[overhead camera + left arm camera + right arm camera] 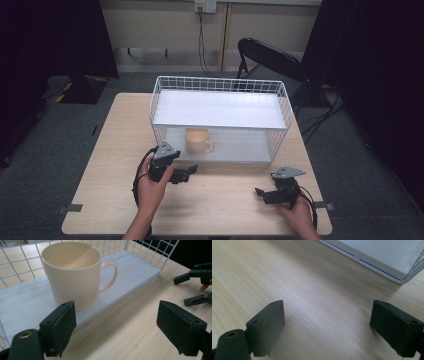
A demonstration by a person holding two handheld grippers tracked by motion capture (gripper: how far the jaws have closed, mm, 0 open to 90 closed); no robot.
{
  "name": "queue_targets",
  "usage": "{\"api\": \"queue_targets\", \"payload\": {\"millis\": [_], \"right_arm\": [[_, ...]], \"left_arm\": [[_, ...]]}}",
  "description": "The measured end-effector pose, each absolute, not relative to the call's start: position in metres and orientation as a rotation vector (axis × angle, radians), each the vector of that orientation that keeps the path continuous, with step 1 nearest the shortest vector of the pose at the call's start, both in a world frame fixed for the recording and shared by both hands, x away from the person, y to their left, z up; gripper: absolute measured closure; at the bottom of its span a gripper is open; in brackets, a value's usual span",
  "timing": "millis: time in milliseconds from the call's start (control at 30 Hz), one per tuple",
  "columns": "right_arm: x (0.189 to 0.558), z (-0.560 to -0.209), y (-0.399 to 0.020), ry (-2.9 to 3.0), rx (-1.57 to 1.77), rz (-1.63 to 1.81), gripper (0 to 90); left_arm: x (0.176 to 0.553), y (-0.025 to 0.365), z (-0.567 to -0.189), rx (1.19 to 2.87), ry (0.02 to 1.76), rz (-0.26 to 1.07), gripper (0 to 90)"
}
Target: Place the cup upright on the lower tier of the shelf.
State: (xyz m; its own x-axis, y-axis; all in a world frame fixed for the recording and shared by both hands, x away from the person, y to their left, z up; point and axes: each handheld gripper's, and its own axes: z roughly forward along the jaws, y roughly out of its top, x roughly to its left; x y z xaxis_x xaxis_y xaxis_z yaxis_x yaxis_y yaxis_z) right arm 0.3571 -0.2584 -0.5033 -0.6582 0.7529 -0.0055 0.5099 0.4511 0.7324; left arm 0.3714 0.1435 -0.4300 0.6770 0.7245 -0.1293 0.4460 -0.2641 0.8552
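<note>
High view: a white wire rack (220,117) with two shelves stands on the pale wooden bench (100,200); a cream mug (198,142) sits on the lower shelf, left of middle, handle to the right.
High view, hands: the left hand-held gripper (189,172) lies just before the shelf edge near the mug; the right hand-held gripper (260,192) is lower on the bench, well apart from the rack.
High view, room: grey carpet, a dark folding chair (270,57) behind the rack, black curtains at both sides.
Left gripper view: jaws wide apart, empty; the mug (75,275) stands upright just beyond the left pad (61,326), and the right hand-held gripper (191,288) shows at far right, also spread.
Right gripper view: jaws wide, nothing between them, bare bench (312,302) below; the rack's lower shelf corner (387,260) at upper right.
</note>
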Motion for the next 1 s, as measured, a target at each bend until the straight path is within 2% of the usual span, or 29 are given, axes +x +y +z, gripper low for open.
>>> {"api": "queue_targets", "payload": {"millis": [433,1000], "right_arm": [[0.357,-0.503,-0.258,2.376,1.076,1.032,11.8],[0.357,-0.503,-0.258,2.376,1.076,1.030,11.8]], "left_arm": [[0.366,0.160,-0.437,1.901,0.923,0.327,15.9],[0.355,0.190,-0.463,1.939,0.958,0.306,15.9]]}}
